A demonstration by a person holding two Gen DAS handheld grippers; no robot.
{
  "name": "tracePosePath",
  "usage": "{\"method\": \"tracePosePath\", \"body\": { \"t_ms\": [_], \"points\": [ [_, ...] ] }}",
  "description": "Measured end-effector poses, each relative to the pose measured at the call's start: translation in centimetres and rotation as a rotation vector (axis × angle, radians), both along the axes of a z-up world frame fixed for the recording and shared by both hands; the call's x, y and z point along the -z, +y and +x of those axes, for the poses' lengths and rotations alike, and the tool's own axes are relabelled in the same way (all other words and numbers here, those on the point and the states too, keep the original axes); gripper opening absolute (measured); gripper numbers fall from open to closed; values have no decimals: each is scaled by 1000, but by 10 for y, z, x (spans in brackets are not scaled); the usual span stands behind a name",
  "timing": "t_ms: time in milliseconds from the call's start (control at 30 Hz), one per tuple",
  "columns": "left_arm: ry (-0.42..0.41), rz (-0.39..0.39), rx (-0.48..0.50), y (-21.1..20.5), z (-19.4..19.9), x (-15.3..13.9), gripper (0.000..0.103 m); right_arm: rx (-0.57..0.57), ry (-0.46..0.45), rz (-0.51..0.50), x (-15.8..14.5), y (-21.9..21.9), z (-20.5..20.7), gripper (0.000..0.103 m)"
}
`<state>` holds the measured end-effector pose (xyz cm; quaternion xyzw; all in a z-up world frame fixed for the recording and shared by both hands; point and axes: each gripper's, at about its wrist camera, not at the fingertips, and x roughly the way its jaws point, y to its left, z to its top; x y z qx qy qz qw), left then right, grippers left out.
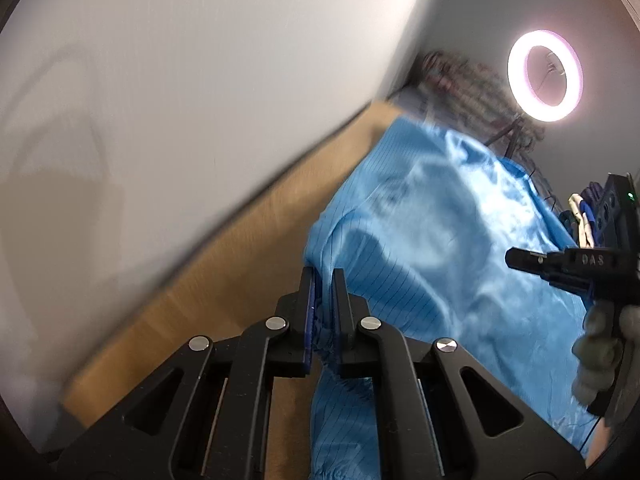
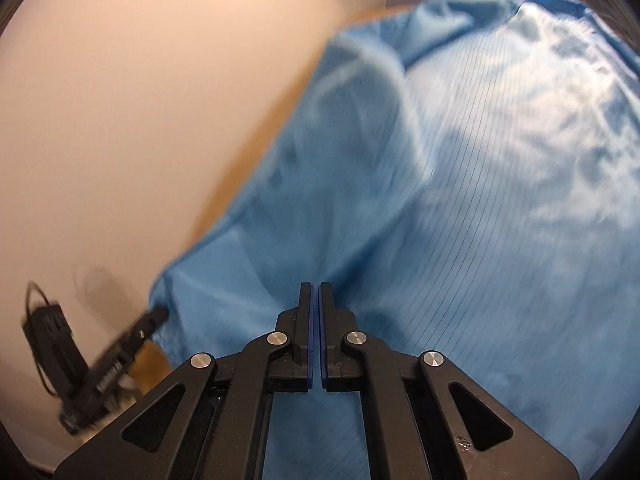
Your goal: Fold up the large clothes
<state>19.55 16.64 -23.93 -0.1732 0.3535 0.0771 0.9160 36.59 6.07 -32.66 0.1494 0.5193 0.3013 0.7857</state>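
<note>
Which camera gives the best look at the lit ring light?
The left wrist view: the round glowing ring light shows whole, upper right, beyond the blue pinstriped garment. The right wrist view shows no ring, only garment.

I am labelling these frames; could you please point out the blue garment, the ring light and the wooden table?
blue garment (image 2: 460,200), right wrist view, striped middle.
ring light (image 1: 516,60), left wrist view, glowing rim.
wooden table (image 1: 224,280), left wrist view, bare top.

Recording studio corner, ring light (image 1: 545,76), wooden table (image 1: 224,280), plain white wall (image 1: 180,80)
</note>
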Motion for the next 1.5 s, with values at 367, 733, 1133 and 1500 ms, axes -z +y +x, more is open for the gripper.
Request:
{"method": "tracePosePath", "body": {
  "t_ms": [367,733,1133,1500],
  "points": [
    [-161,123,78,-12,-10,-74,4,-32,63,23,41,58,7,1],
    [-164,204,209,-37,-24,-68,4,-25,62,7,28,75,14,2],
    [-122,266,450,-94,-49,-40,4,102,-80,58,-69,64,60,55],
    [-109,274,527,-101,-64,-30,4,108,-38,-92,-44,55,96,0]
  ]
}}
